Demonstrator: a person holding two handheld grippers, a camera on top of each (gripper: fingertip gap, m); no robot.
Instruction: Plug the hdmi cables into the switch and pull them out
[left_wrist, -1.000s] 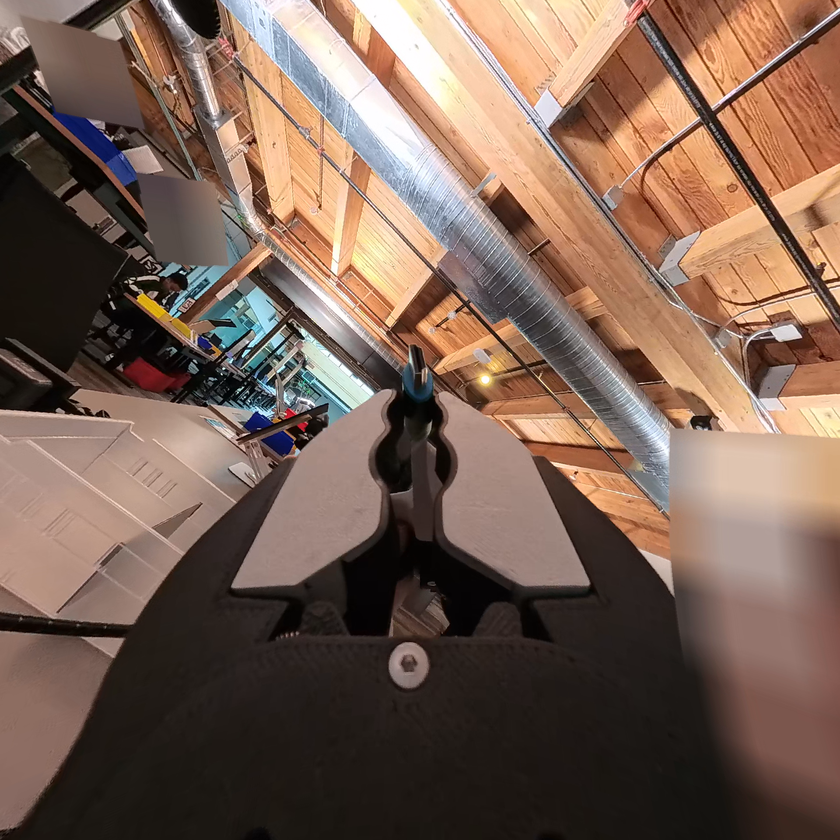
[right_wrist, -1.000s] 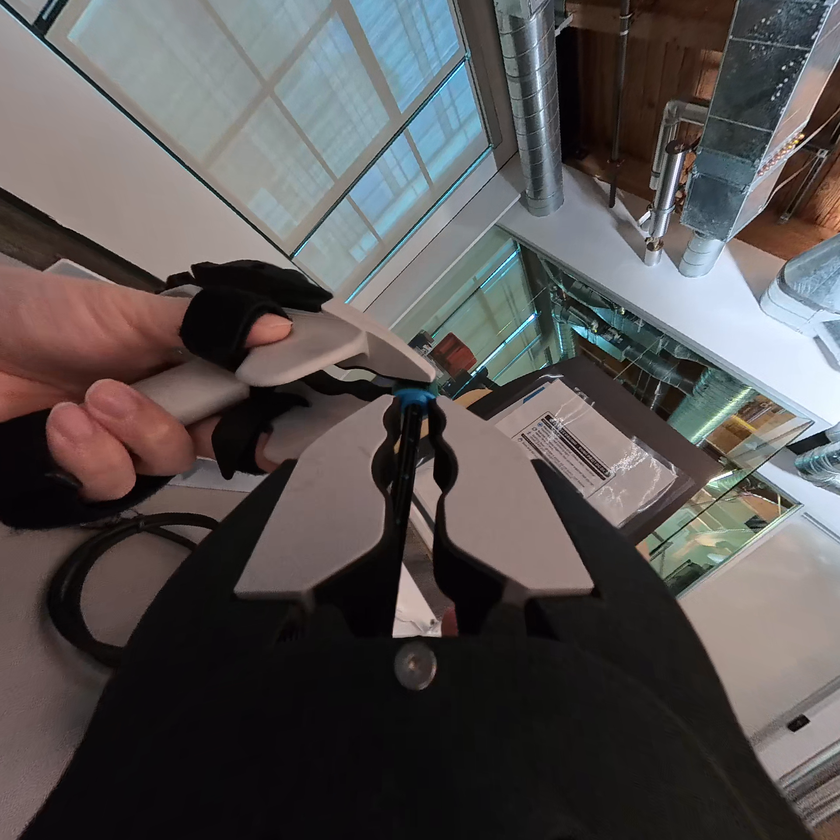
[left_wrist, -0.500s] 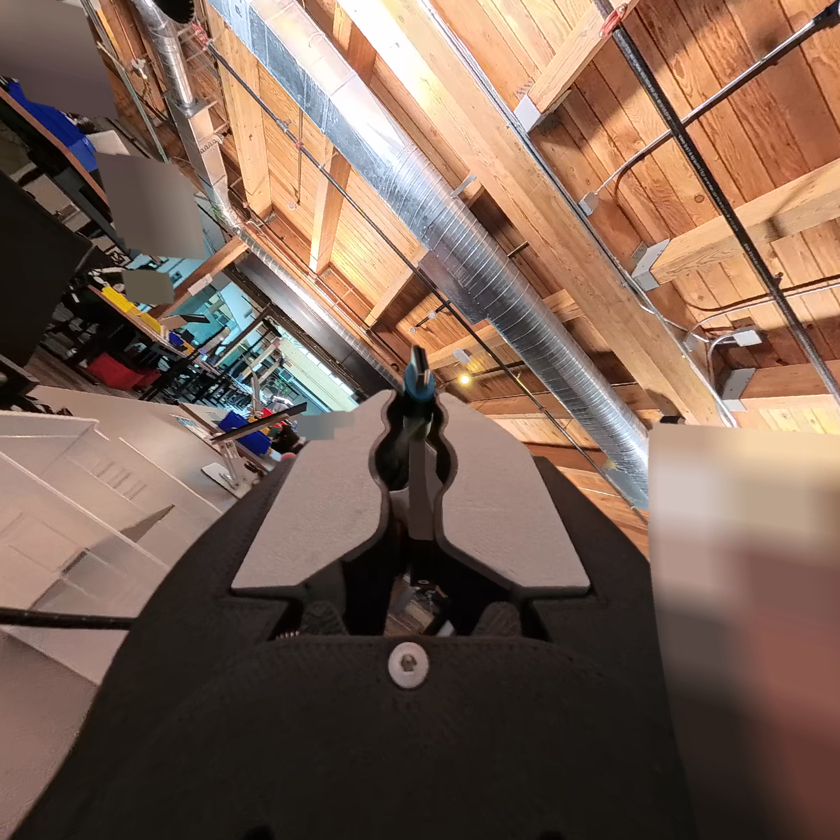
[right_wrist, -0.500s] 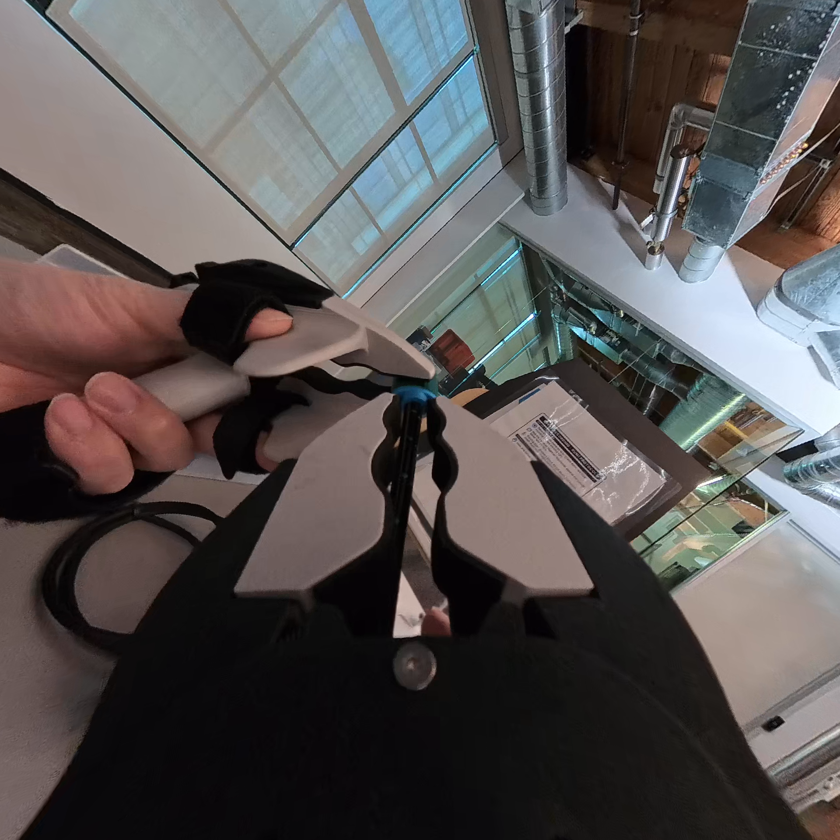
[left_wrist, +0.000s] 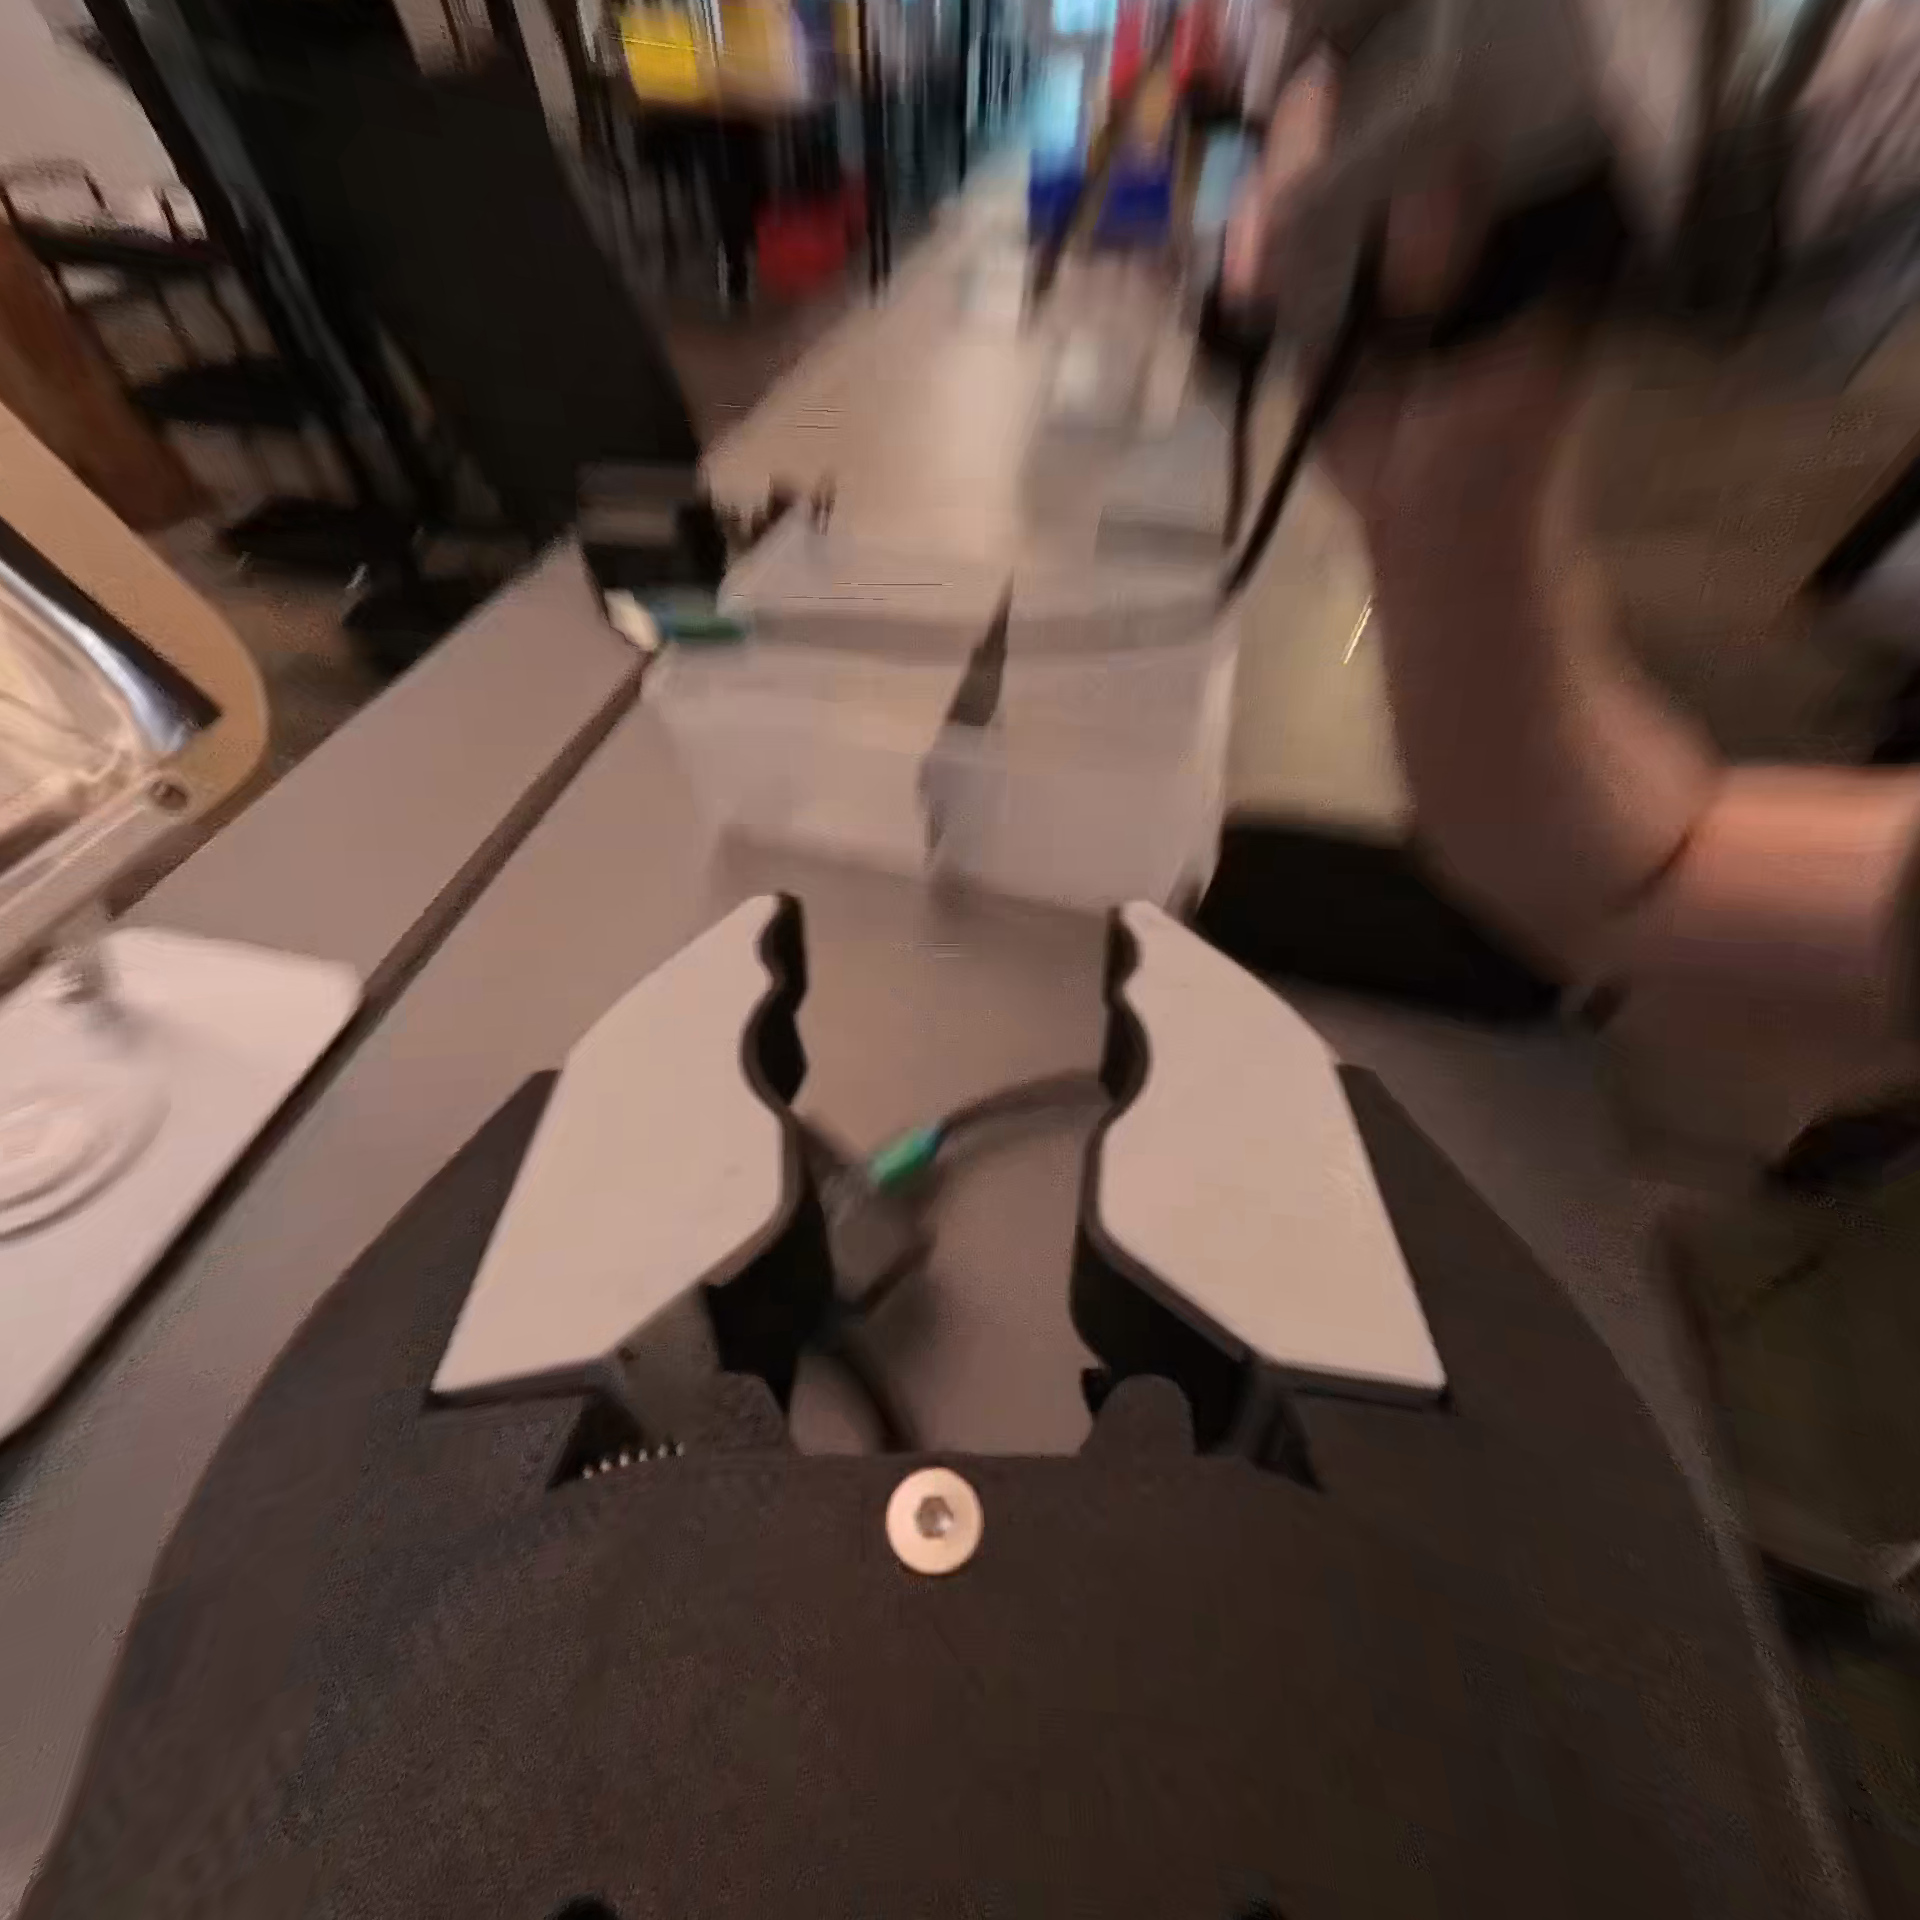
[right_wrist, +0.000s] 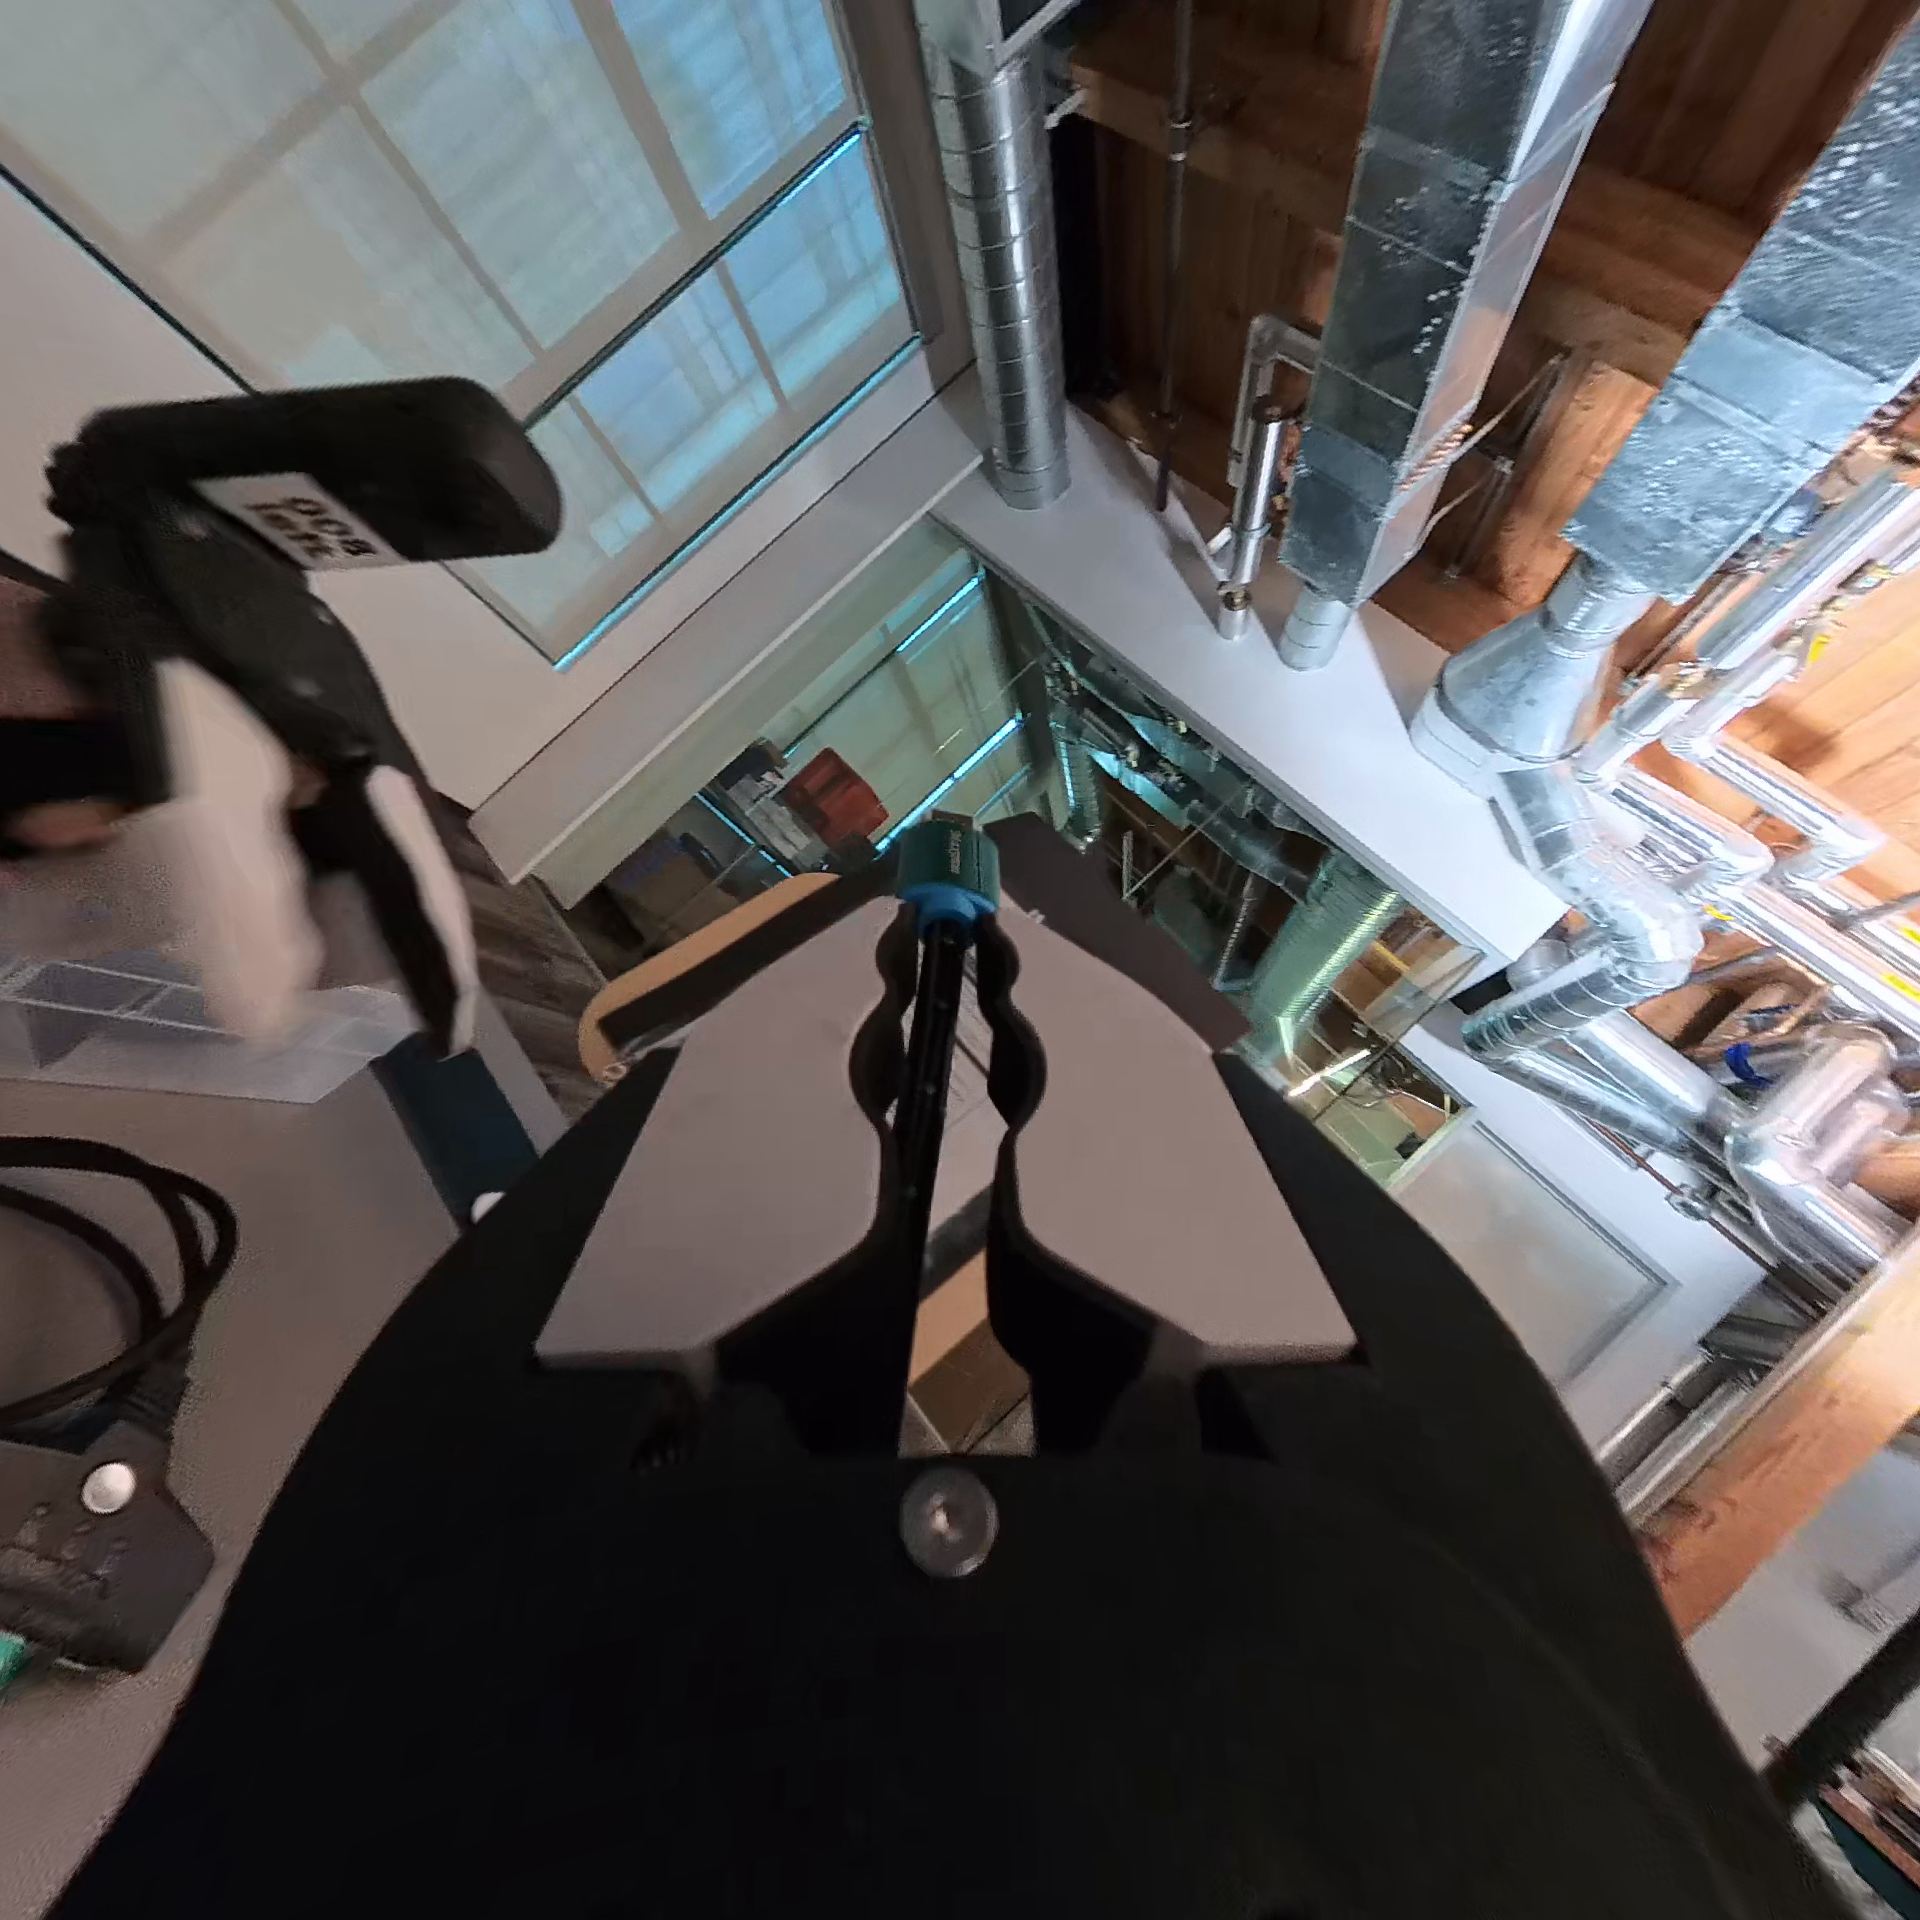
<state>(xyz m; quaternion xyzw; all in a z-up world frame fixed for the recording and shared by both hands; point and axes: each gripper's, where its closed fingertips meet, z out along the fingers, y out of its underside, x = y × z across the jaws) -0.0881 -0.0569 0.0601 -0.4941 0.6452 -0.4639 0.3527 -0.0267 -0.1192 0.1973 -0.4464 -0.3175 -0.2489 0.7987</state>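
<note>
The grey, wavy-edged fingers (left_wrist: 665, 1132) of the left gripper (left_wrist: 951, 982) are being held wide apart, with nothing between them. Below the gap, a thin black cable with a green plug end (left_wrist: 902, 1155) is lying on the grey table (left_wrist: 416, 831). Farther ahead, clear plastic boxes (left_wrist: 966, 748) are standing on the table, heavily blurred. At the right of the left wrist view, a person's bare forearm (left_wrist: 1538, 665) is being held up, with a dark cable (left_wrist: 1288, 457) hanging from the blurred hand above.

The grey fingers (right_wrist: 748, 1153) of the right gripper (right_wrist: 940, 935) are being pressed together on a black hdmi cable with a teal plug and blue collar (right_wrist: 943, 868), which is being pointed upward past the fingertips, toward a large paned window (right_wrist: 436, 260) and silver ceiling ducts (right_wrist: 1434, 312). At the lower left of the right wrist view, a small black switch box with a silver button (right_wrist: 94, 1538) is resting on the table, with a coiled black cable (right_wrist: 125, 1288) just beside it. The other black gripper (right_wrist: 312, 582) is being carried at the upper left, blurred.
</note>
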